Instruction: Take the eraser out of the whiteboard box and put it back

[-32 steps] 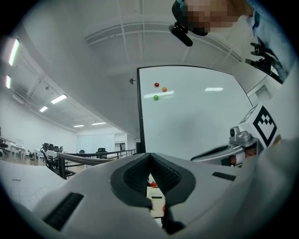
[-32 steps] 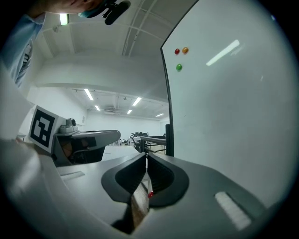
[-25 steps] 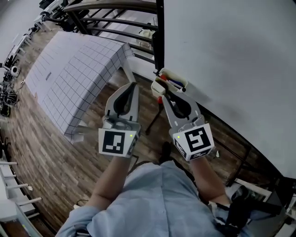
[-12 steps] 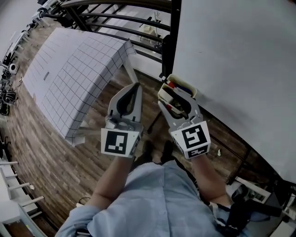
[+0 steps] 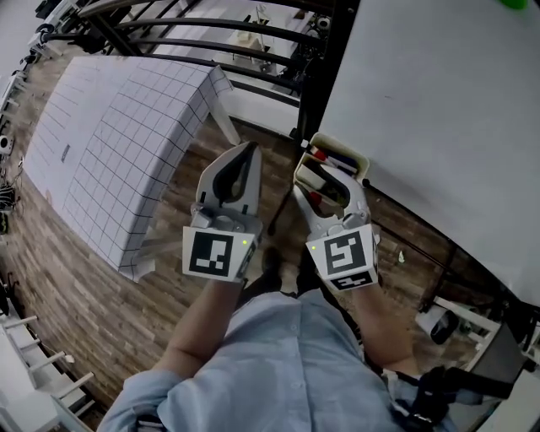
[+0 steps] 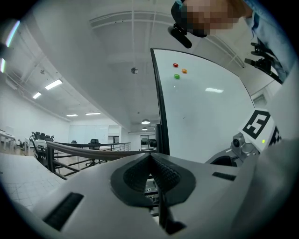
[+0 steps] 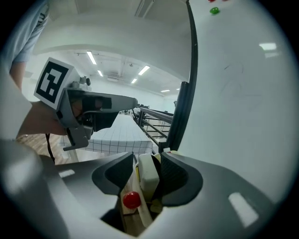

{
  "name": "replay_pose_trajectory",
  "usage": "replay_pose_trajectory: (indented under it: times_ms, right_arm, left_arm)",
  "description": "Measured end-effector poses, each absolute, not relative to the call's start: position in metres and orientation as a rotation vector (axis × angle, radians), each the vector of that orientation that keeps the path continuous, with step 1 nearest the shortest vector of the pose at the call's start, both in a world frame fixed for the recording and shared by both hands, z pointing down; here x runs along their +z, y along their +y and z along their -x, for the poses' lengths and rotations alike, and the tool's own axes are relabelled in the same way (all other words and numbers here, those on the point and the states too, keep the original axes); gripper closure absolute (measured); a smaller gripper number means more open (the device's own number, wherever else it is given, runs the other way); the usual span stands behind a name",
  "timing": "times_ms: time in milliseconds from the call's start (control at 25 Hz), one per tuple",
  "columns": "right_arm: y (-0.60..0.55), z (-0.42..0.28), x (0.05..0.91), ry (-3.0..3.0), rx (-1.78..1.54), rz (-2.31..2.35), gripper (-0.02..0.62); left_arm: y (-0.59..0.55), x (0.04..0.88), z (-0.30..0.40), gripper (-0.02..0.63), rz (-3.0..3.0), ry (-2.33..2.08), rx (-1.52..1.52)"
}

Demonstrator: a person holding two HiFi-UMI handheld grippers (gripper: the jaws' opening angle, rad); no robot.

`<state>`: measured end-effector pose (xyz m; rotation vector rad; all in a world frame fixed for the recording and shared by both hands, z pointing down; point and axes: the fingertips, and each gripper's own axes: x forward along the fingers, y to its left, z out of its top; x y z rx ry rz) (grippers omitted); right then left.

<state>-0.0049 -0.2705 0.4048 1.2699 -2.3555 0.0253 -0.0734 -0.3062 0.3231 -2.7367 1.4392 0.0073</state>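
Note:
A cream, wood-bottomed whiteboard box (image 5: 360, 161) hangs at the whiteboard's (image 5: 439, 101) lower edge. My right gripper (image 5: 319, 175) dips into it, and its jaws are opening. The pale block eraser (image 7: 147, 175) stands on edge between them, right beside the right pad (image 7: 172, 176) and with a gap to the left pad. A red round piece (image 7: 131, 200) lies in the box (image 7: 122, 219) just below. In the right gripper view the right gripper (image 7: 145, 159) frames the eraser. My left gripper (image 5: 246, 152) hovers to the left of the box, shut and empty; in its own view the left gripper (image 6: 150, 157) has its pads meeting.
A table under a white checked cloth (image 5: 126, 126) stands to the left, over wood flooring (image 5: 76, 287). Black railings (image 5: 211, 25) run behind it. The board's black post (image 5: 325, 67) rises beside the box. Coloured magnets (image 6: 176, 76) dot the board.
The right gripper's jaws went from nearly shut to wide apart as it sank over the box. Both grippers moved nearer the board.

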Motion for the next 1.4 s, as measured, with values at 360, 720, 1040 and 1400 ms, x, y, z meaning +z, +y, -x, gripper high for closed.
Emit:
replay_pose_trajectory:
  times_ms: [360,720,1040,1400]
  right_arm:
    - [-0.277,0.003,0.42,-2.18,0.014,-1.279,0.422]
    - [-0.275,-0.001,0.407,-2.183,-0.028,-1.31,0.471]
    - [-0.259,-0.01,0.361,-2.243,-0.088,-1.415,0.471]
    - [-0.244,-0.025,0.312,-2.322,-0.116,-1.505,0.472]
  left_arm:
    - [-0.314,0.331,0.072,0.607,2.799,1.368,0.011]
    - [-0.31,0.332,0.073,0.607,2.825,1.34,0.033]
    - [-0.291,0.317,0.073,0.607,2.802,1.319,0.065]
    - [-0.275,0.293,0.072,0.607,2.754,1.297,0.139]
